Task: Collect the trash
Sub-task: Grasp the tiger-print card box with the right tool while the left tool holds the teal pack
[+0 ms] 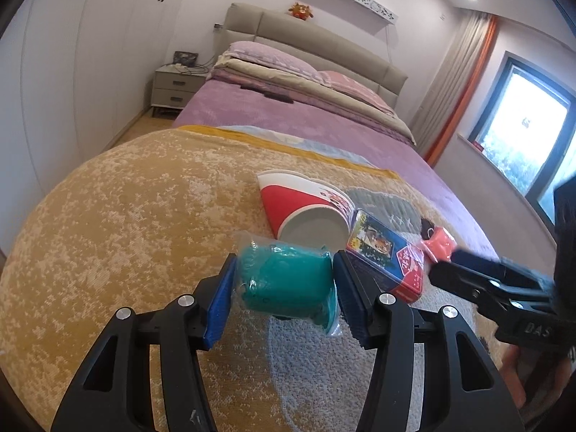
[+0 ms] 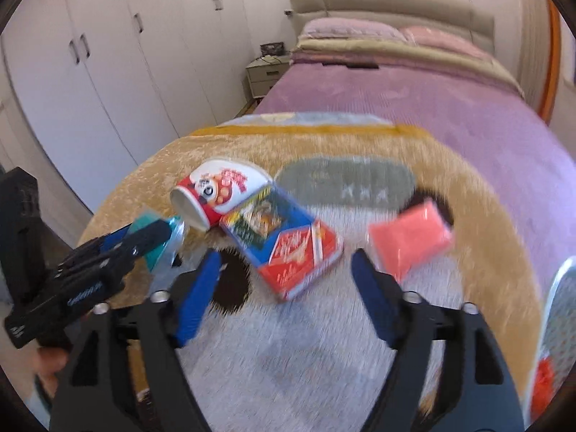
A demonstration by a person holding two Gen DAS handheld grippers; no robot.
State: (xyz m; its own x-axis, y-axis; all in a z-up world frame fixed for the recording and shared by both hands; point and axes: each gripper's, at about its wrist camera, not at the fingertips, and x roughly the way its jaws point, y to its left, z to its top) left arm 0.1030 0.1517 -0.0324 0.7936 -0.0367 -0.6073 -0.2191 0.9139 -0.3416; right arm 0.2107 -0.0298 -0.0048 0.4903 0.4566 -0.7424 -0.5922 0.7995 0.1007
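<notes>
My left gripper is shut on a teal packet in clear wrap, held just above the yellow blanket. Behind it a red and white paper cup lies on its side, next to a blue and red card box and a pink packet. My right gripper is open and empty, hovering in front of the card box, with the pink packet just past its right finger. The cup lies to the left. The right wrist view is blurred.
The blanket lies across the foot of a bed with a purple cover and pillows. White wardrobes line the left wall, with a nightstand at the bed head. A window is at the right. A patterned object sits at the right edge.
</notes>
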